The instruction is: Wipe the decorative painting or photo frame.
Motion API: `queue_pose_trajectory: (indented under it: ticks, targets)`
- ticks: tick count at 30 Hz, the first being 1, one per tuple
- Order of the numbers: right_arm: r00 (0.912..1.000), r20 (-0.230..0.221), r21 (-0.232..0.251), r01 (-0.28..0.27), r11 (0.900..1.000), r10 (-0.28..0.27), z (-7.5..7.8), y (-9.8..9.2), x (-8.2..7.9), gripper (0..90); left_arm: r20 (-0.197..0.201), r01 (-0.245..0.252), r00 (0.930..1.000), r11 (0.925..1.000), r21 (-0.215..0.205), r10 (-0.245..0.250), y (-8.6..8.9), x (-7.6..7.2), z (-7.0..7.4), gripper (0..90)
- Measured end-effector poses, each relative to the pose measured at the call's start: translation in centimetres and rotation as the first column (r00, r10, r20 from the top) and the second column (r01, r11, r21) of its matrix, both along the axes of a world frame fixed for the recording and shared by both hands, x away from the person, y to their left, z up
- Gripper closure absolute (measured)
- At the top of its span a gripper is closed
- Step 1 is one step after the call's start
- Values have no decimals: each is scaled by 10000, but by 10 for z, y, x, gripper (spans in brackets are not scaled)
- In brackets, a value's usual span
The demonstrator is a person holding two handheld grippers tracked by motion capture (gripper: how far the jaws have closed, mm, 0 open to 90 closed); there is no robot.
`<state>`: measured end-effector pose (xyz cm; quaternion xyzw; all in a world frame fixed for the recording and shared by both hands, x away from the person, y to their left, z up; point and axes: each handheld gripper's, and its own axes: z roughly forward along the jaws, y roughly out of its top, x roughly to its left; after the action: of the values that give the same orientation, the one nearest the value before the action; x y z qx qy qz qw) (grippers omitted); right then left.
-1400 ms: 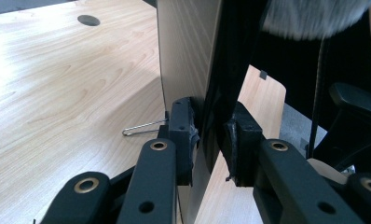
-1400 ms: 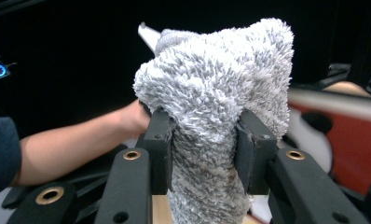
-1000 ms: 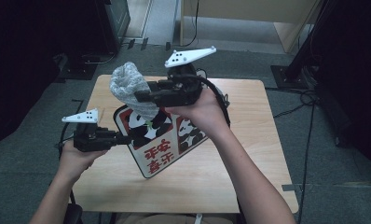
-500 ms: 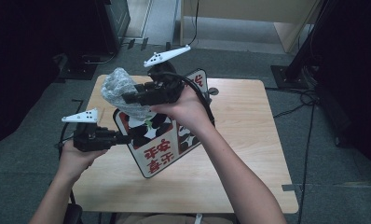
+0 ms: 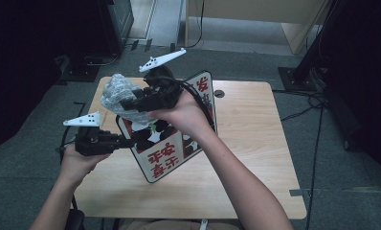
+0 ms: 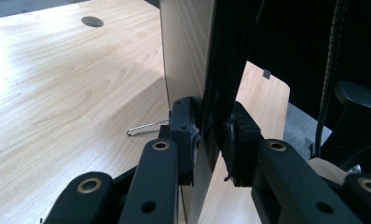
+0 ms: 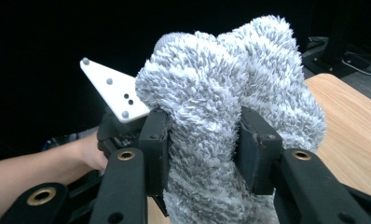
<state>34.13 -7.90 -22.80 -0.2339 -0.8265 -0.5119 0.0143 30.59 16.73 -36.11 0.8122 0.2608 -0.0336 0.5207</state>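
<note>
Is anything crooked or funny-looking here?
Yes: the panda bag is tipped, one edge lifted off the table by the left gripper. The right gripper squeezes a fluffy grey cloth bunched above it.

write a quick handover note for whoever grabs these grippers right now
Left gripper: shut on the left edge of the bag, holding it up off the table.
Right gripper: shut on the grey fluffy cloth; its jaws have just been opening slightly, the cloth between them.
Cloth sits above the bag's upper left, at the table's far left corner.
Done: bag lifted, cloth picked up.
Left: probably getting the cloth into the bag; I can't tell whether the bag's mouth is open.
</note>
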Motion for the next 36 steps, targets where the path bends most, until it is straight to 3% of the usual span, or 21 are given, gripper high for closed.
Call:
queue_pose_trajectory:
  ticks: [20,25,36]
  targets:
    - [9995,143,-156,274,9995,-272,1,-14,5,637,32,-44,10000,10000,6,44,0,-1,0,768]
    - [9991,-138,15,410,9992,-410,0,-22,9,643,44,-35,10000,10000,-26,35,0,-1,0,768]
    - [9983,-166,128,568,9983,-566,1,-38,16,642,-20,-31,10000,9999,-157,31,1,-1,-1,767]
